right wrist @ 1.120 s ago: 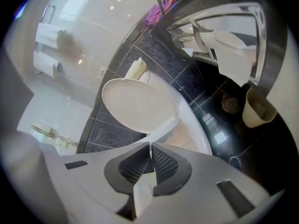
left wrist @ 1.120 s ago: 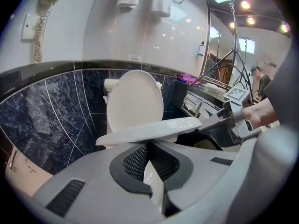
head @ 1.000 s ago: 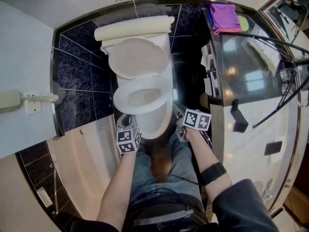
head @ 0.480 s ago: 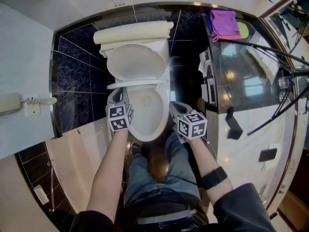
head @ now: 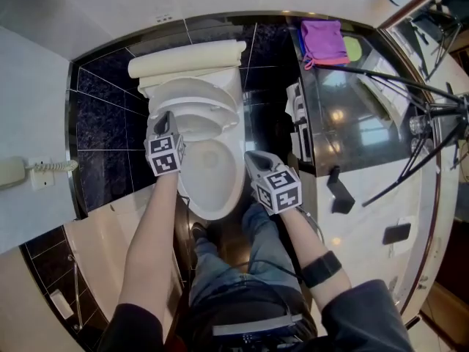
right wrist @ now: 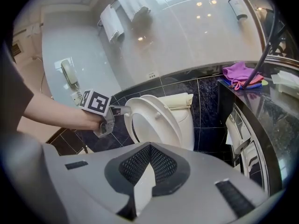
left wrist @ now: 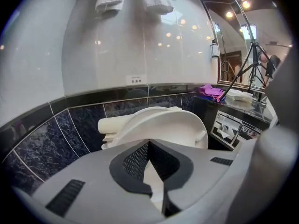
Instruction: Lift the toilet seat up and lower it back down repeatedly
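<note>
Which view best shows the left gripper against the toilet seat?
Right gripper view: left gripper side-on, tips at the raised toilet seat's rim. Head view shows mostly its marker cube; left gripper view, just the seat past its jaws.

Dark marbled wall tiles [head: 102, 123] beside a glossy black counter [head: 359, 123].

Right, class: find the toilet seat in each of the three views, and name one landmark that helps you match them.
Head view: the toilet seat is upper left of centre, tilted up over the bowl.
Left gripper view: the seat sits in the centre, just beyond the jaws.
Right gripper view: the seat is near the centre, tilted up.
Shared landmark: the purple cloth on the counter, right of the toilet.
</note>
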The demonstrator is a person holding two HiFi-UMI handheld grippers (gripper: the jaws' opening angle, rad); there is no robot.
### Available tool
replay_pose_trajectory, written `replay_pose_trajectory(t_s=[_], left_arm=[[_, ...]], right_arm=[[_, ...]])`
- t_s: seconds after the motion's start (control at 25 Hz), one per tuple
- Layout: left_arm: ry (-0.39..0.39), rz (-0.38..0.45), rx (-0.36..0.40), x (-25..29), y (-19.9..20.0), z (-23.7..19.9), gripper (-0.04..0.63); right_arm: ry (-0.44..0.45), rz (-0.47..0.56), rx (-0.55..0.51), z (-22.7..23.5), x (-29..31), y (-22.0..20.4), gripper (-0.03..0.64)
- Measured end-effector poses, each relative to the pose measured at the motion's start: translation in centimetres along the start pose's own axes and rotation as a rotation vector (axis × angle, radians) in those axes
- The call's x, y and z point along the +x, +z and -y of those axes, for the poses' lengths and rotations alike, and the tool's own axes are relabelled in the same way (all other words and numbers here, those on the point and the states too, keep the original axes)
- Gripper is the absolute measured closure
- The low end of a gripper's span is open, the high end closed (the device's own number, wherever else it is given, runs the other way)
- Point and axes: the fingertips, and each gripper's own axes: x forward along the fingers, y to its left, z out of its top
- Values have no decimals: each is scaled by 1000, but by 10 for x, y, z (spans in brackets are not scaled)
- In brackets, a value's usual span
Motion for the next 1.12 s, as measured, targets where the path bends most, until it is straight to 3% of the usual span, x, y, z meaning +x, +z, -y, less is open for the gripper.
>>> replay_pose_trajectory(t_s=[0.4,0.76,1.12], left_arm=[[-11,-7,27,-18,4,4,595],[-56,21,63,-106,11,15,595],[-107,85,85,-203,7,13,595]], right_arm=[[-8,17,-12,2,-3,16,611],[-22,34,-46,-31,-26,34,611],[-125,58,-59,-65,-78,28,604]])
